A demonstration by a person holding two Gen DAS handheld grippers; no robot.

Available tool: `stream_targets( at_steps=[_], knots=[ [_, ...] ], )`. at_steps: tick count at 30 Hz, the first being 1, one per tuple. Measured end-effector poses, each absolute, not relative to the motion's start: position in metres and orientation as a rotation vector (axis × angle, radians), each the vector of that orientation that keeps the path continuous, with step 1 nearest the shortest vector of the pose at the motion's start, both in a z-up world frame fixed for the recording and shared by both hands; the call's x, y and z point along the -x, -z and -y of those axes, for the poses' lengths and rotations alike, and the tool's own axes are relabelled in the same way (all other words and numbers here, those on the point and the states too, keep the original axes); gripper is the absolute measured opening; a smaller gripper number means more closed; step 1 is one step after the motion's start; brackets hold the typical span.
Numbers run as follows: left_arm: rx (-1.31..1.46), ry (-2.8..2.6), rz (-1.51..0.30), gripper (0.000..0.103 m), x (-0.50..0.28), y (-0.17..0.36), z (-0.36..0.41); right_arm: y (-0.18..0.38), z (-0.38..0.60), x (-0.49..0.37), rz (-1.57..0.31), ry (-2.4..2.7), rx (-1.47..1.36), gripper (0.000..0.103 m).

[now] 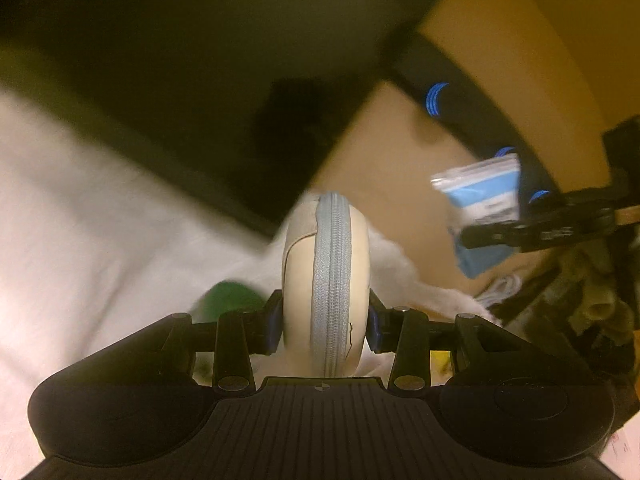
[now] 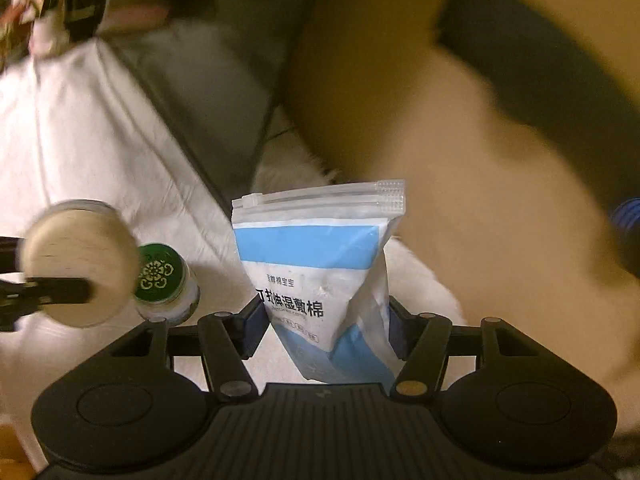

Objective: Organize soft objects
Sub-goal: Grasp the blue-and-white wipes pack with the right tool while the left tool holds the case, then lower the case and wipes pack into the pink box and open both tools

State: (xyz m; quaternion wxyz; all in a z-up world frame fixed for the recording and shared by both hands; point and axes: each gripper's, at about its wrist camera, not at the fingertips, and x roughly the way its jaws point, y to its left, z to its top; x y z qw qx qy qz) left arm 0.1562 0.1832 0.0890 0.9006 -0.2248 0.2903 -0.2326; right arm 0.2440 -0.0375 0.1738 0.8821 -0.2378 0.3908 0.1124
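My left gripper (image 1: 325, 326) is shut on a round beige zippered pouch (image 1: 326, 276), held edge-on with its grey zipper facing the camera. The pouch also shows in the right wrist view (image 2: 80, 262) at the left, blurred. My right gripper (image 2: 324, 328) is shut on a blue and white zip-seal bag of cotton pads (image 2: 320, 276), held upright. In the left wrist view that bag (image 1: 484, 208) hangs at the right in the other gripper's fingers (image 1: 520, 234). Both are above a white sheet (image 2: 100, 152).
A green-lidded round jar (image 2: 160, 280) lies on the white sheet beside the pouch; its green shows in the left wrist view (image 1: 230, 298). A brown cardboard surface (image 1: 400, 148) lies ahead, with a dark strip with blue rings (image 1: 436, 98). White fluffy fabric (image 2: 420, 280) lies under the bag.
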Motion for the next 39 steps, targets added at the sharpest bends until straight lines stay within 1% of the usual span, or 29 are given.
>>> stream_targets(
  at_steps=[5, 8, 11, 15, 18, 22, 27, 31, 33, 37, 39],
  knots=[
    [0.413, 0.580, -0.567, 0.044, -0.166, -0.110, -0.133, -0.219, 0.113, -0.199, -0.752, -0.149, 0.277, 0.061],
    [0.387, 0.650, -0.573, 0.044, -0.168, -0.115, -0.098, -0.224, 0.158, -0.177, -0.728, -0.080, 0.165, 0.061],
    [0.369, 0.729, -0.628, 0.044, -0.171, -0.110, -0.048, -0.217, 0.194, -0.156, -0.720, 0.011, 0.103, 0.061],
    [0.329, 0.817, -0.713, 0.044, -0.174, -0.096, 0.018, -0.197, 0.227, -0.132, -0.717, 0.106, 0.093, 0.061],
    [0.308, 0.875, -0.797, 0.045, -0.183, -0.074, 0.065, -0.175, 0.244, -0.128, -0.744, 0.110, 0.024, 0.061],
    [0.041, 0.707, -0.860, 0.045, -0.186, -0.039, 0.116, -0.139, 0.269, -0.136, -0.772, 0.111, -0.152, 0.061],
    [-0.013, 0.685, -0.864, 0.045, -0.177, -0.033, 0.122, -0.064, 0.285, -0.164, -0.864, 0.082, -0.354, 0.061],
    [-0.042, 0.681, -0.866, 0.045, -0.182, -0.031, 0.128, -0.023, 0.291, -0.190, -0.930, 0.050, -0.449, 0.061],
    [-0.069, 0.659, -0.858, 0.045, -0.185, -0.030, 0.132, -0.012, 0.295, -0.204, -0.925, 0.047, -0.472, 0.061],
    [-0.074, 0.654, -0.878, 0.045, -0.193, -0.023, 0.139, -0.011, 0.299, -0.217, -0.884, 0.049, -0.452, 0.061],
    [-0.081, 0.657, -0.889, 0.046, -0.195, -0.020, 0.143, -0.010, 0.303, -0.218, -0.883, 0.043, -0.473, 0.065]
  ],
)
